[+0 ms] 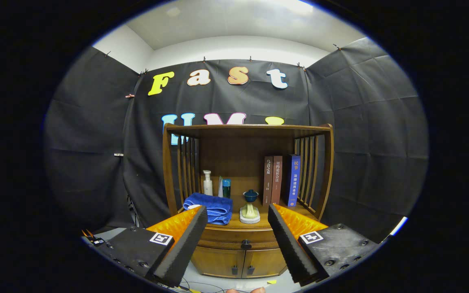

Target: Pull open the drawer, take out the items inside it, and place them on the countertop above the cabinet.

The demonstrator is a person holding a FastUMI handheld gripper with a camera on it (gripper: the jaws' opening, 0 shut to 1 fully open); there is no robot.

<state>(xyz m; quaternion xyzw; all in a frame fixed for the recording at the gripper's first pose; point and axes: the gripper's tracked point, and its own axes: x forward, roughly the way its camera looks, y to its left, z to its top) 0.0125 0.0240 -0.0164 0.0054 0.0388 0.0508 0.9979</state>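
gripper view: hand-held gripper spread wide, holding nothing; drawer closed; towel, books on countertop.

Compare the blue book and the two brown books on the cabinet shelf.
The blue book stands nearest the right slats; the brown books stand beside it, toward the middle. Its cover is blue, theirs brown. All are upright with spines out, on the countertop above the closed drawer. The gripper fingers are open, short of the cabinet.

Towel left, books right, on countertop above drawer.
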